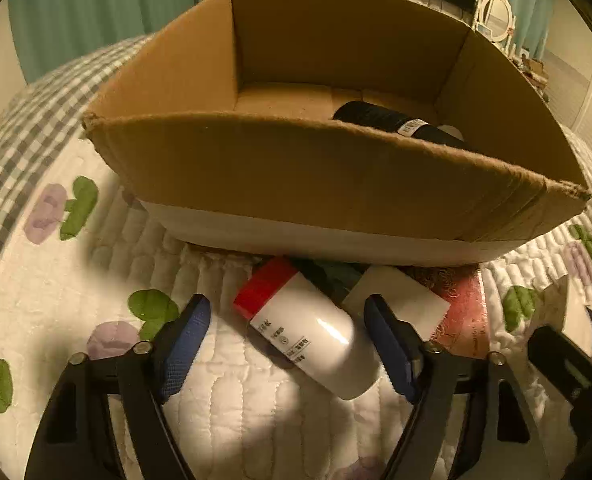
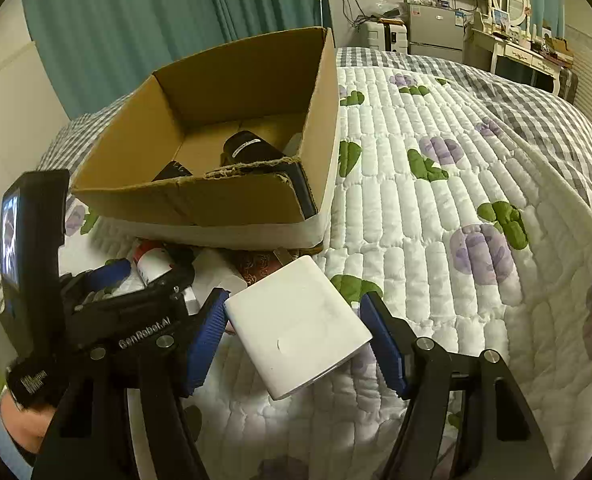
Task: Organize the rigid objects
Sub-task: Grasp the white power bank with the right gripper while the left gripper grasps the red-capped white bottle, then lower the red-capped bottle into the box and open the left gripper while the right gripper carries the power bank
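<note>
Rigid objects: loose pile on the quilted bed (image 2: 436,208), just in front of the cardboard box (image 1: 296,176); some already inside it.
Box: open top, sits on the bed as the collection bin; near wall faces both cameras, so the drop path is up and over that wall.
In box: 1 black cylinder (image 1: 396,122) lying on its side; right view shows about 2 more dark items by the near wall, shapes unclear.
Outside box: 1 white bottle with red cap (image 1: 308,328), 1 white flat block (image 2: 296,328), 1 reddish patterned item (image 1: 464,312), 1 white card-like piece (image 1: 400,300); count of the pile is approximate, parts hidden.
Left gripper (image 1: 287,344): jaws wide, straddling the bottle, not touching it; looks lined up for a side grasp across the body.
Right gripper (image 2: 296,344): jaws wide, either side of the white block, with small gaps; block lies tilted on the quilt, a corner toward the camera.
Judgement: both grasps pending, 2 picks staged in parallel.
Risk: bottle is round on a soft quilt, may roll as the jaws come in.
</note>
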`<act>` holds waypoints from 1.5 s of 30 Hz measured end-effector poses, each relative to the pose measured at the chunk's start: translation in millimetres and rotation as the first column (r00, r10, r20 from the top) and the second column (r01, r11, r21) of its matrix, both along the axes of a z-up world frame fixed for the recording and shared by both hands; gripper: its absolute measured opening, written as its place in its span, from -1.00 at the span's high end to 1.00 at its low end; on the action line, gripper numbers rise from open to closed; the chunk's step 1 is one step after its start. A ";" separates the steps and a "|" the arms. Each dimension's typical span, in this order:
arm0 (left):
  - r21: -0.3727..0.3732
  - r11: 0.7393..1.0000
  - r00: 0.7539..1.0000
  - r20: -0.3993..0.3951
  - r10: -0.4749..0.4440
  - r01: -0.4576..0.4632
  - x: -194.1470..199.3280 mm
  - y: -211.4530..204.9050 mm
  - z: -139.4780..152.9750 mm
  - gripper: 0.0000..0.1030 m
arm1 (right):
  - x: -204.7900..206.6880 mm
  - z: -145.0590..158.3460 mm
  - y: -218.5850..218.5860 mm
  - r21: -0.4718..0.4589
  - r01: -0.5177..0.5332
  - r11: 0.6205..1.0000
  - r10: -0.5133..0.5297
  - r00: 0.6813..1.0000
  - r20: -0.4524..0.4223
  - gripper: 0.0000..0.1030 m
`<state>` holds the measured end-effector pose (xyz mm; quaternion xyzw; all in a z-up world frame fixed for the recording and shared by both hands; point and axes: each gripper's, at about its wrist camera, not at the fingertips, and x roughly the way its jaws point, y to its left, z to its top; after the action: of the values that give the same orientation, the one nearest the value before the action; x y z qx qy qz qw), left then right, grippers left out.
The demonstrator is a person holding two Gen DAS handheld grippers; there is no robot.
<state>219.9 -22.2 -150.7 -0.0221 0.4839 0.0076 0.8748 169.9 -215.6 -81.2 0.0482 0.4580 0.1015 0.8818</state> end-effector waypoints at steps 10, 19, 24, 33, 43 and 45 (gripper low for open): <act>-0.067 0.989 0.989 -0.064 -0.136 0.131 -22.9 -6.5 6.1 -0.22 | -0.5 -0.1 2.7 0.002 -0.003 1.000 0.003 1.000 -0.002 -0.31; -0.054 0.990 0.987 -0.084 -0.135 0.131 -11.1 -16.2 -15.2 -0.22 | 0.4 -1.3 2.4 0.005 0.003 1.000 -0.003 1.000 -0.008 -0.31; -0.069 0.983 0.984 -0.052 -0.172 0.168 -22.8 -17.8 -1.3 0.09 | -0.2 -0.5 2.2 0.008 0.005 1.000 -0.005 1.000 -0.005 -0.31; 0.013 0.972 0.968 0.080 -0.236 0.236 -45.1 -9.9 59.9 0.30 | -11.6 25.5 10.5 0.015 -0.026 1.000 0.025 0.998 0.062 -0.31; 0.066 0.967 0.943 0.212 -0.255 0.247 -51.5 -3.0 134.6 0.29 | -18.7 114.7 20.7 -0.053 -0.066 0.996 0.076 0.977 0.199 -0.31; 0.064 0.966 0.937 0.237 -0.258 0.250 -46.5 2.5 152.2 0.29 | -15.2 136.6 23.0 -0.053 -0.081 0.995 0.091 0.971 0.223 -0.31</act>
<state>173.3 -19.7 1.6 0.0540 0.3718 -0.1001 0.9213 154.7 -192.6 55.4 -0.0028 0.3591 0.1344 0.9236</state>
